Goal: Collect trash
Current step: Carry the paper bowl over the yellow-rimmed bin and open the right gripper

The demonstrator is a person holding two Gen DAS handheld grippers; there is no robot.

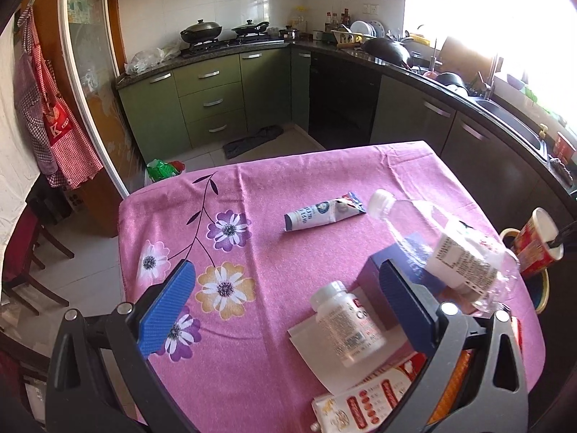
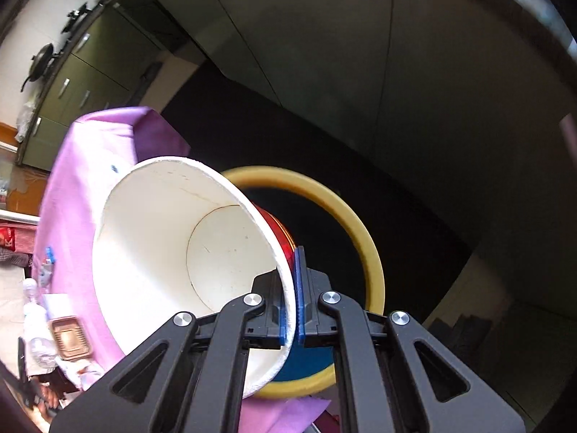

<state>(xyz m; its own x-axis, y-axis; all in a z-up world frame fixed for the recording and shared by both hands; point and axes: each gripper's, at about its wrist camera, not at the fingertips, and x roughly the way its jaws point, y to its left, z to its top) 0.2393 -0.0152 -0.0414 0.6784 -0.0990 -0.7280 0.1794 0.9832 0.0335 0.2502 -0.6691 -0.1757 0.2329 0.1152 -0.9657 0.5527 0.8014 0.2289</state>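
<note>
Right tool [image 2: 292, 310] clamped on the rim of a red-sided white paper cup [image 2: 173, 252], held above a yellow-rimmed dark bin [image 2: 364, 238] beside the pink-clothed surface [image 1: 274, 252]. Left tool [image 1: 285, 299] stands apart, empty, over that surface's clear plastic bottle [image 1: 447, 252].

Both handheld grippers share one build. The left gripper [image 1: 285, 303] has dark grey linkage arms with triangular cut-outs, round silver pivot screws and ribbed blue pads [image 1: 169, 310] on its fingers. The right gripper [image 2: 293, 310] shows black linkage arms, silver pivot screws and thin blue pads.
</note>
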